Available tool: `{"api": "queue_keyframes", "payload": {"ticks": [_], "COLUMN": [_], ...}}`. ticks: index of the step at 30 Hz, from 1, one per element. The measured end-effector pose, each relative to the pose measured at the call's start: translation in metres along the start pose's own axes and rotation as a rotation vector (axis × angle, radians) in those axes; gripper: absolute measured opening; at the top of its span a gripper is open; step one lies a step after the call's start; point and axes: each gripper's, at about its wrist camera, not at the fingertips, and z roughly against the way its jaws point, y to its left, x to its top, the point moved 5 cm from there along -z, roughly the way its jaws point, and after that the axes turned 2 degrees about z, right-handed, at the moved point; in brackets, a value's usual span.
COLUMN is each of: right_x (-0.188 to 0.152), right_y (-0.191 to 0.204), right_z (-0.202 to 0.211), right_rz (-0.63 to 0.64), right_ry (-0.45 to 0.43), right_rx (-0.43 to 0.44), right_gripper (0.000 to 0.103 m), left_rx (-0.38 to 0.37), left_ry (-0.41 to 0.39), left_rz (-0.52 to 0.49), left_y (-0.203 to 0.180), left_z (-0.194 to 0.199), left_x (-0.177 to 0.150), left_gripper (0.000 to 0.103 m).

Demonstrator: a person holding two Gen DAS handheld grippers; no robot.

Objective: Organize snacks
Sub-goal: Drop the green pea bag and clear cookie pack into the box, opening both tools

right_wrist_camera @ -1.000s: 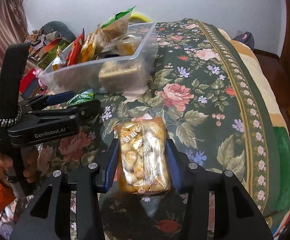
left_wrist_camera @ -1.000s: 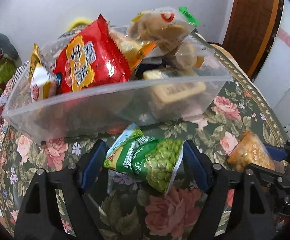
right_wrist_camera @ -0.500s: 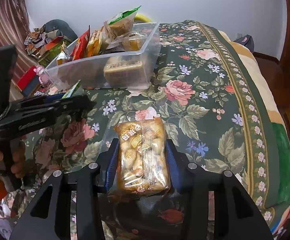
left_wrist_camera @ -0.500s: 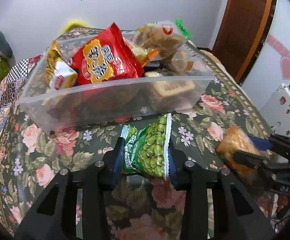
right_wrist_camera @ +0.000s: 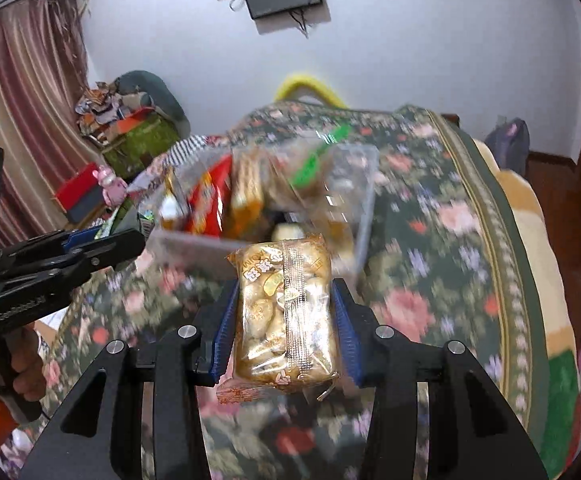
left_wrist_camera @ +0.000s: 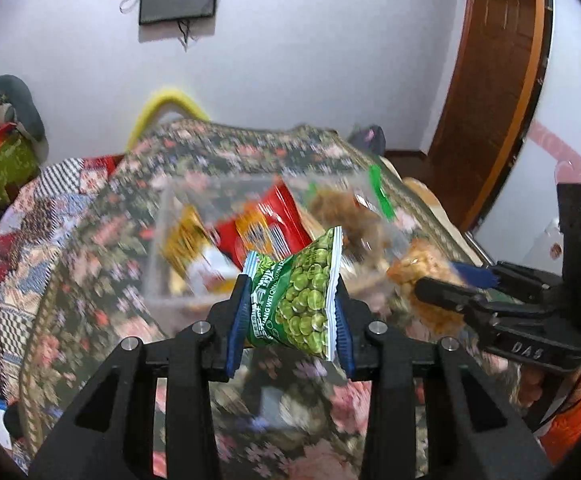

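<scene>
So we've got the floral bedspread under everything, and the clear bin of snacks sits just ahead of both hand-held grippers. Our left hand-held gripper is clamped on the green pea packet, held up off the bed. Our right hand-held gripper squeezes the clear cracker pack, also lifted.

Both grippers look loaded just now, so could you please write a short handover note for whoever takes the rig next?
Left gripper: shut on the pea packet, held above the bedspread.
Right gripper: shut on the cracker packet, also in the air.
The clear bin ahead on the bedspread already holds several snacks.
Done: both packets picked up.
Left: carry both over the bin, release them inside.
</scene>
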Motion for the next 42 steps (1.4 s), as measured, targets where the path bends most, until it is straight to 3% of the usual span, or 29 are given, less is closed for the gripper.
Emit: {"api": "queue_keyframes", "payload": {"ticks": [5, 9, 21, 24, 25, 28, 34, 41, 42], "right_x": [0.019, 0.028, 0.044, 0.040, 0.040, 0.039, 0.041, 0.051, 0.055], "right_y": [0.008, 0.010, 0.001, 0.002, 0.001, 0.000, 0.002, 0.007, 0.008], "right_z": [-0.023, -0.041, -0.060, -0.063, -0.064, -0.063, -0.045, -0.002, 0.005], "right_rz": [0.010, 0.044, 0.071, 0.085, 0.084, 0.072, 0.067, 0.050, 0.052], "right_ry": [0.004, 0.019, 0.002, 0.009, 0.009, 0.026, 0.023, -0.050, -0.109], "right_rx": [0.036, 0.014, -0.028, -0.038, -0.039, -0.037, -0.035, -0.016, -0.030], "right_gripper": [0.041, 0.041, 0.041, 0.042, 0.042, 0.044, 0.044, 0.046, 0.046], "left_rx": [0.031, 0.072, 0.115, 0.123, 0.125, 0.120, 0.090, 0.041, 0.034], "left_ry": [-0.034, -0.034, 0.021, 0.048, 0.056, 0.056, 0.043, -0.034, -0.052], "left_rz": [0.013, 0.012, 0.006, 0.000, -0.002, -0.005, 0.001, 0.003, 0.003], "left_y": [0.016, 0.028, 0.041, 0.040, 0.040, 0.039, 0.034, 0.021, 0.018], "left_z": [-0.006, -0.029, -0.089, -0.095, -0.096, -0.091, -0.069, -0.021, -0.011], "left_x": [0.032, 0.047, 0.055, 0.048, 0.045, 0.040, 0.039, 0.048, 0.050], "left_gripper": [0.037, 0.037, 0.039, 0.047, 0.056, 0.064, 0.067, 0.067, 0.067]}}
